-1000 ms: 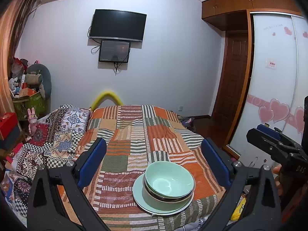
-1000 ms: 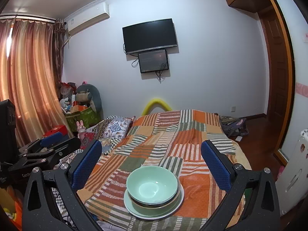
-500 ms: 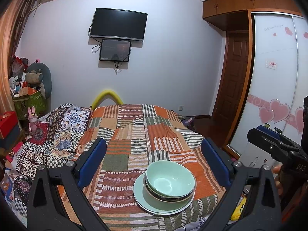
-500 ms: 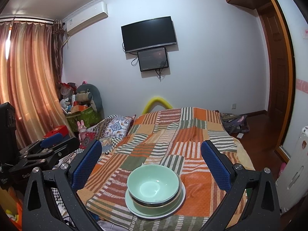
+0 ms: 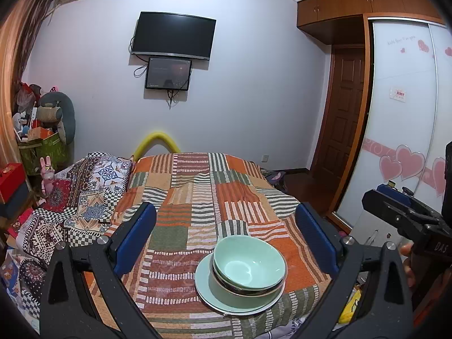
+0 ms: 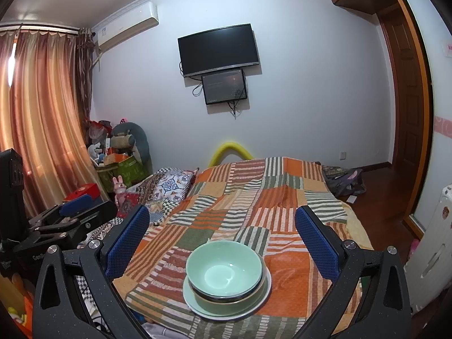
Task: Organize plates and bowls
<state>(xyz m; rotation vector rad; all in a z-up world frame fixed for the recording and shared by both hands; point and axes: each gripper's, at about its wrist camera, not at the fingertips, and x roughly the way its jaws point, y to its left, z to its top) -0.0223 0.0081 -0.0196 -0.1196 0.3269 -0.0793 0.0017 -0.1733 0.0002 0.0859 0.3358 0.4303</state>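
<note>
A pale green bowl sits nested on a darker bowl, and both stand on a pale green plate near the front edge of the patchwork-covered surface. The same stack shows in the right wrist view, bowl on plate. My left gripper is open and empty, held back above the stack. My right gripper is open and empty, likewise hovering before the stack. Each gripper appears at the edge of the other's view.
The striped patchwork cover stretches away toward the far wall. Patterned bedding lies to the left. A clutter pile with a green box stands at back left. A wardrobe with hearts and a door are to the right.
Both views have shifted slightly; the bowl stack has barely moved in frame. Both grippers stay open and empty.
</note>
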